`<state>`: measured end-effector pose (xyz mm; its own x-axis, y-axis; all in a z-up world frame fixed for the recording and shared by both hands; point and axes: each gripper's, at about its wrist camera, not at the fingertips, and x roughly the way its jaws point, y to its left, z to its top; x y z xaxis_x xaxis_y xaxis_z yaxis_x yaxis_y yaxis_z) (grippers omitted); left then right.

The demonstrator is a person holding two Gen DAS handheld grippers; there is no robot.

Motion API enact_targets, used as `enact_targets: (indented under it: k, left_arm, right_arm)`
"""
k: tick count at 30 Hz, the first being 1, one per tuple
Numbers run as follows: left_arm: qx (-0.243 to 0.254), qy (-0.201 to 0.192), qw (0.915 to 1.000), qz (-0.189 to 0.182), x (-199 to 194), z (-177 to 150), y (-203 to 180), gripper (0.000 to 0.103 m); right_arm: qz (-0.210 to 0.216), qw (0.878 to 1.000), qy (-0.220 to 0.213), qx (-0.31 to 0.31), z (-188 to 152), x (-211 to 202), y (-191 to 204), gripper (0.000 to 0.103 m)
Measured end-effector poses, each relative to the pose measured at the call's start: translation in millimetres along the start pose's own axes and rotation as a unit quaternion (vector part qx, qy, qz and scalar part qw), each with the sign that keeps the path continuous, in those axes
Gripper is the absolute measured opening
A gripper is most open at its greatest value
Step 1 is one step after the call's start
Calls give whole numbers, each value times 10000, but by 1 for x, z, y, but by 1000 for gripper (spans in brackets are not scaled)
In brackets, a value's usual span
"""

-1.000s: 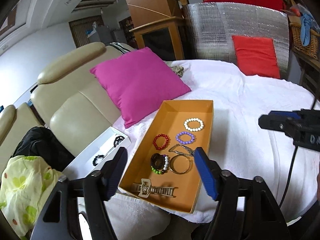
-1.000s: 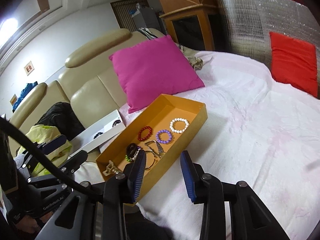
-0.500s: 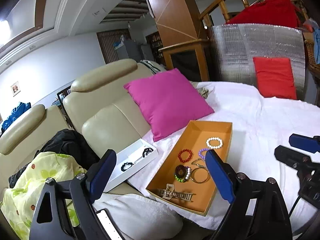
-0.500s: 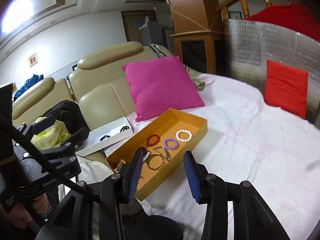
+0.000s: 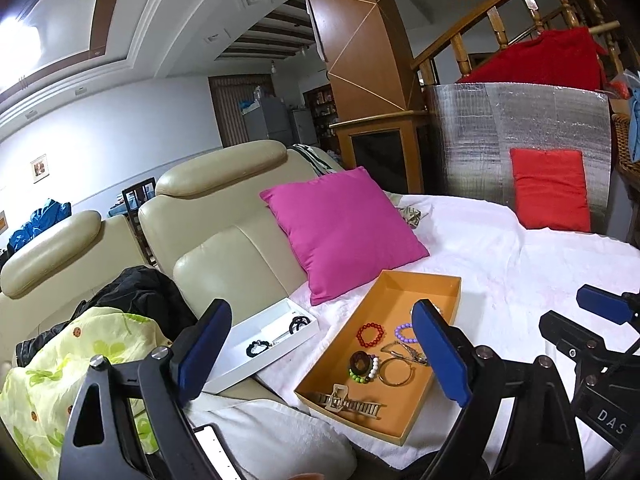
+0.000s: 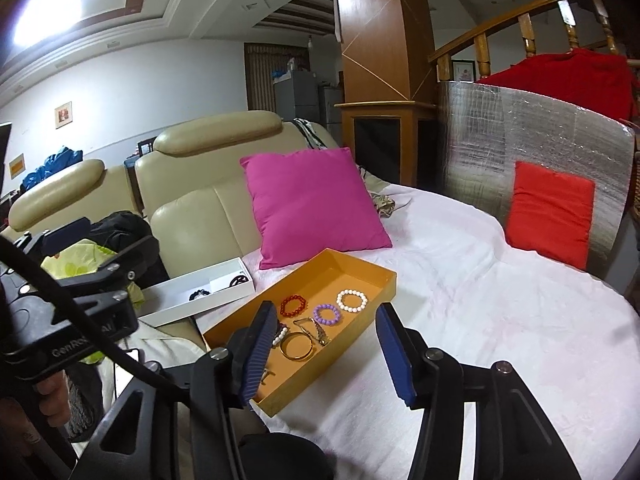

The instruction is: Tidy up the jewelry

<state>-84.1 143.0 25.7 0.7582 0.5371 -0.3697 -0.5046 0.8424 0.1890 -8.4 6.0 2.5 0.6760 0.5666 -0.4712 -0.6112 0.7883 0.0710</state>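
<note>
orange tray (image 5: 434, 280) sits on the white sheet (image 5: 520, 264), landmark for everything. inside it: white bead bracelet (image 6: 351, 300) toward the far end, purple bead bracelet (image 6: 327, 315) just beside it, red bead bracelet (image 5: 370, 335) next to the purple one on the sofa side. nearer the front a gold bangle (image 5: 396, 371), a metal clip (image 5: 404, 351) touching the bangle's far edge, a dark ring with mixed beads (image 5: 363, 365) just beside the bangle, and a tan hair claw (image 5: 345, 399) at the tray's near end.

white box (image 5: 264, 344) lies just beside the tray's sofa side, black bracelet (image 5: 257, 348) and a dark round piece (image 5: 298, 323) in it. pink cushion (image 5: 344, 232) leans right behind the tray's far end. red cushion (image 5: 550, 194) well apart from the tray, against a silver panel (image 5: 520, 128). beige sofa (image 5: 208, 240) beyond the white box.

left gripper (image 5: 328, 354) hangs above the tray's near end, jaws wide apart, nothing between the pads. right gripper (image 6: 328, 354) hangs over the tray's near corner, jaws opening, nothing gripped. both clear of the jewelry.
</note>
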Motion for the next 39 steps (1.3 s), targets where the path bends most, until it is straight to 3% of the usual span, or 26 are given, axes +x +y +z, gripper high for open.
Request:
enact_targets:
  k: [39]
  left_arm:
    - [-159,243,9996,36,15,-9,13,93]
  right_arm:
    - [90,9999,87,-28,-3,15,11,58]
